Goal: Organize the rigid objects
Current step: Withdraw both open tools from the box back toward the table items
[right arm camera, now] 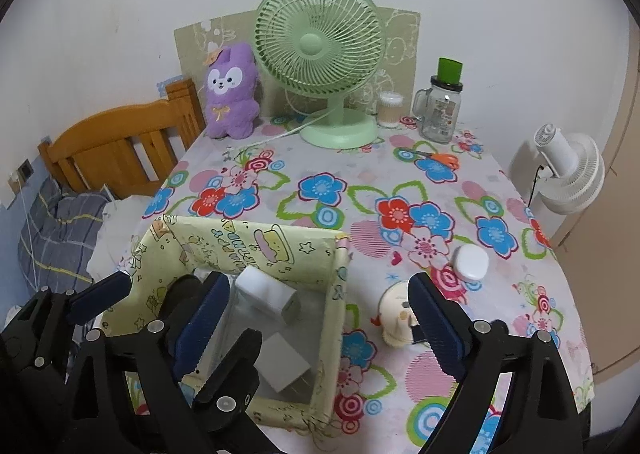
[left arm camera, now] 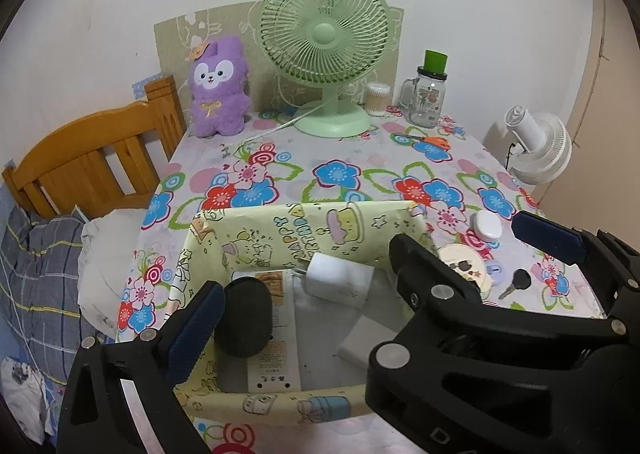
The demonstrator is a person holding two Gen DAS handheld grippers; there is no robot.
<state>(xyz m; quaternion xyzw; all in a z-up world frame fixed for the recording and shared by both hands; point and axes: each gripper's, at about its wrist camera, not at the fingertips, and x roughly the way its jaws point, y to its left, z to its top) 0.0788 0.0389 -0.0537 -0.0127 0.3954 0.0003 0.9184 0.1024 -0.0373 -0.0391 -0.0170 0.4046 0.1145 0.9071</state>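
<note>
Both tools hang over the near end of the flowered table (right arm camera: pixel 360 182). The left gripper (left arm camera: pixel 304 318) is spread wide above the yellow paper-covered box (left arm camera: pixel 304 222), which holds a black oval case (left arm camera: pixel 244 318), a white charger (left arm camera: pixel 340 278) and a white power strip (left arm camera: pixel 276 366). The right gripper (right arm camera: pixel 320 318) is also spread, empty, straddling the box's right wall. At its 1 o'clock lie a cream round tin (right arm camera: pixel 396 314) and a white lidded jar (right arm camera: pixel 472 262); a key (left arm camera: pixel 516 282) sits beside them.
</note>
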